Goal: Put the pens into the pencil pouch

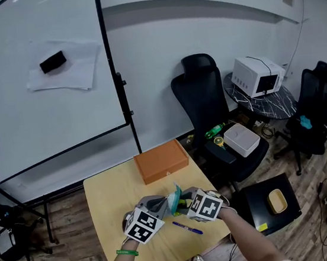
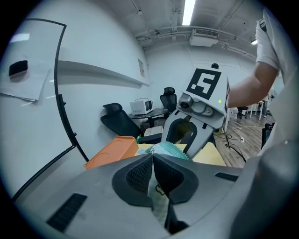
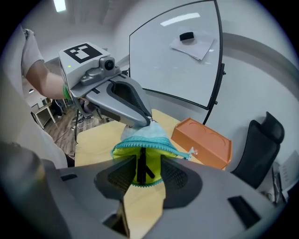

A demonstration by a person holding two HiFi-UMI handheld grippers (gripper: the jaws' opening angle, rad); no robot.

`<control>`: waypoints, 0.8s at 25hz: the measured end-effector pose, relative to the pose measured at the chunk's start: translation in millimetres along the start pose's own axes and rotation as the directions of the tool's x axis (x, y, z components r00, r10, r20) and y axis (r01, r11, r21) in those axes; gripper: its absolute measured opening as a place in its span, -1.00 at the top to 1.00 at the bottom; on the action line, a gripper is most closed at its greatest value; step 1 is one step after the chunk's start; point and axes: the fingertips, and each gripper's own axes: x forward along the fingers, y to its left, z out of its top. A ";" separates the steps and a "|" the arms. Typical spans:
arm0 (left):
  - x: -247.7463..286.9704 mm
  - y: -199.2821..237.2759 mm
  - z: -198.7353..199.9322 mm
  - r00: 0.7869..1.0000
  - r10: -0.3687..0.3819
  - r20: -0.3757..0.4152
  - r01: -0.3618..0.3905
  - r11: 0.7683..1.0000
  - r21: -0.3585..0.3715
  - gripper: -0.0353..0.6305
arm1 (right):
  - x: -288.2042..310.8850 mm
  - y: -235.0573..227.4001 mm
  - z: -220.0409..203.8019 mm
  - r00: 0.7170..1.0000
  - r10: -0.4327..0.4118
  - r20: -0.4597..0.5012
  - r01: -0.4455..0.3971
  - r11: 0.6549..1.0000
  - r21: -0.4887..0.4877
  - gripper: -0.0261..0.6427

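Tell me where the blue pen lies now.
Head view: the blue pen lies on the table, nearer the person than the right gripper and the pouch.

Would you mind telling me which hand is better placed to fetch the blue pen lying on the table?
Probably right. The left claw is shut on the pouch rim, holding it up; the right claw is open, near the blue pen.

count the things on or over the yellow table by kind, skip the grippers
teal fabric pencil pouch: 1
pens: 2 (blue plastic pen lying loose, black pen inside the pouch)
orange rectangular box: 1
total: 4
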 end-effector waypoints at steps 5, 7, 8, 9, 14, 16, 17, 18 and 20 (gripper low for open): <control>-2.6 8.9 -9.0 0.999 0.027 -0.020 -0.027 0.999 -0.021 0.85 | -8.9 -3.6 6.3 0.999 -0.037 0.037 0.037 0.999 0.014 0.25; -3.9 13.5 -12.9 0.999 0.043 -0.027 -0.044 0.998 -0.035 0.85 | -13.6 -4.4 8.1 0.997 -0.054 0.053 0.053 0.998 0.025 0.22; -4.6 15.6 -14.5 0.998 0.050 -0.030 -0.052 0.998 -0.041 0.85 | -16.2 -4.9 8.5 0.996 -0.064 0.060 0.062 0.998 0.031 0.22; -5.4 17.3 -16.1 0.998 0.057 -0.034 -0.058 0.997 -0.046 0.85 | -19.0 -5.3 8.2 0.995 -0.072 0.065 0.070 0.997 0.039 0.22; -8.1 24.0 -30.2 0.995 0.072 -0.068 -0.076 0.995 -0.059 0.85 | -28.0 -2.7 -8.3 0.992 -0.105 0.069 0.099 0.991 0.091 0.27; -9.8 25.2 -36.8 0.994 0.073 -0.080 -0.078 0.995 -0.065 0.85 | -25.6 3.8 -23.0 0.993 -0.108 0.054 0.101 0.987 0.122 0.28; -10.7 24.9 -40.0 0.994 0.072 -0.085 -0.078 0.995 -0.069 0.85 | -23.0 8.4 -31.3 0.993 -0.108 0.045 0.101 0.985 0.139 0.29; -11.3 24.2 -42.9 0.993 0.072 -0.090 -0.078 0.994 -0.072 0.85 | -19.8 13.4 -40.0 0.994 -0.108 0.035 0.102 0.983 0.155 0.29; -11.6 21.9 -46.9 0.993 0.070 -0.097 -0.077 0.994 -0.077 0.85 | -12.9 23.6 -57.2 0.994 -0.111 0.013 0.107 0.977 0.186 0.30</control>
